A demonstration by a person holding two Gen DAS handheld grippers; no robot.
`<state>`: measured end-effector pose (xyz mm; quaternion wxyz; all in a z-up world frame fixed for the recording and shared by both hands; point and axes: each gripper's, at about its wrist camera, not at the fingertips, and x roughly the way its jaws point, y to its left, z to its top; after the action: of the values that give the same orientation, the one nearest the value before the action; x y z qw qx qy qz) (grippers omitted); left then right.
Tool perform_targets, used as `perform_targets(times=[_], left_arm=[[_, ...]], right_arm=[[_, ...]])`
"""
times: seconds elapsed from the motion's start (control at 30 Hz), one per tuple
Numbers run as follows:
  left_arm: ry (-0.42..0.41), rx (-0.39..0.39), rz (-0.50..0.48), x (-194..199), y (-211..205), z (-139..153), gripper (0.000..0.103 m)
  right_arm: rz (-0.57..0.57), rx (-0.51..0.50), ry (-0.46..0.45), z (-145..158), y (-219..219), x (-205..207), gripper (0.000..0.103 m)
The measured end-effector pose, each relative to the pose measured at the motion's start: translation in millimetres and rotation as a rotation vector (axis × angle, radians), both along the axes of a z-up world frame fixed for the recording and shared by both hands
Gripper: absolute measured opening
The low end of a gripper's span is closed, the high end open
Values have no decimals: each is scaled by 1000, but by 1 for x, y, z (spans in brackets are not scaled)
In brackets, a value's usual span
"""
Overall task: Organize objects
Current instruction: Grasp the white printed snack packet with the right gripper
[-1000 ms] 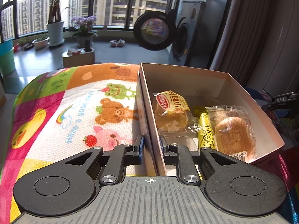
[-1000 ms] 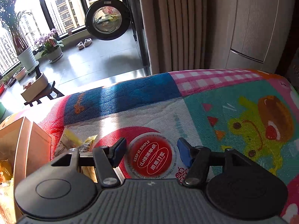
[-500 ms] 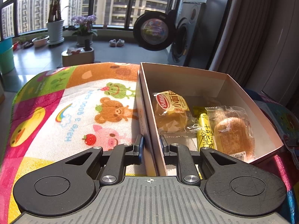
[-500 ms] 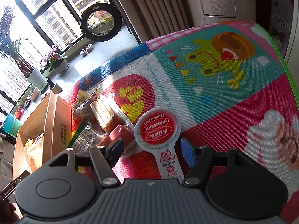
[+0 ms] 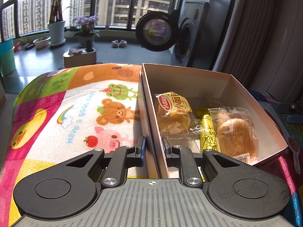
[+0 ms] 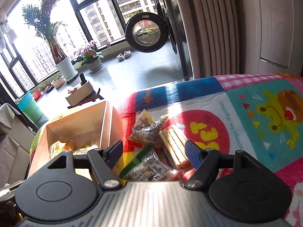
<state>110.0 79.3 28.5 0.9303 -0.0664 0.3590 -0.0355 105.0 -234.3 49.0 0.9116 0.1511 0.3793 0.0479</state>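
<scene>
An open cardboard box point(image 5: 189, 77) sits on a cartoon-print mat. It holds a bread packet with a red and yellow label point(image 5: 173, 111), a yellow cheese stick point(image 5: 207, 130) and a clear-wrapped bun point(image 5: 236, 134). My left gripper point(image 5: 153, 148) is shut on the box's left wall, one finger on each side. In the right wrist view the box point(image 6: 111, 121) stands at the left. My right gripper point(image 6: 153, 151) hangs open over a pile of snack packets: a green-striped clear packet point(image 6: 145, 164), a pack of biscuit sticks point(image 6: 174, 141) and a crinkled packet point(image 6: 147, 132).
The colourful mat point(image 6: 255, 113) covers the table and ends at a far edge point(image 5: 79, 70). A red round-label snack point(image 5: 293, 143) lies just past the box's right corner. Beyond are a tiled floor, potted plants point(image 6: 64, 66) and a washing machine with its door open point(image 5: 157, 32).
My right gripper has left the red round-label snack and swung left, now over the pile of packets beside the box. The left gripper keeps its hold on the box wall, unmoved.
</scene>
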Motion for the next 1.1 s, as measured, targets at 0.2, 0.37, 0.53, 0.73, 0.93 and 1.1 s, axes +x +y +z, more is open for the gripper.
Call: perform_targets(times=[0.2, 0.37, 0.53, 0.73, 0.93, 1.1], left_arm=[[0, -1, -4, 0, 1, 0, 19], [0, -6, -10, 1, 2, 0, 19], [0, -10, -8, 1, 2, 0, 19], [1, -10, -7, 1, 2, 0, 19], [2, -10, -9, 1, 1, 0, 19], [2, -12, -7, 1, 1, 0, 19]], right_arm=[[-76, 11, 68, -25, 13, 81, 73], [-67, -18, 105, -43, 20, 95, 53], [-29, -62, 37, -19, 19, 61, 42], [-21, -72, -57, 24, 4, -7, 30], [37, -102, -21, 47, -7, -71, 30], [107, -149, 51, 39, -6, -98, 37]])
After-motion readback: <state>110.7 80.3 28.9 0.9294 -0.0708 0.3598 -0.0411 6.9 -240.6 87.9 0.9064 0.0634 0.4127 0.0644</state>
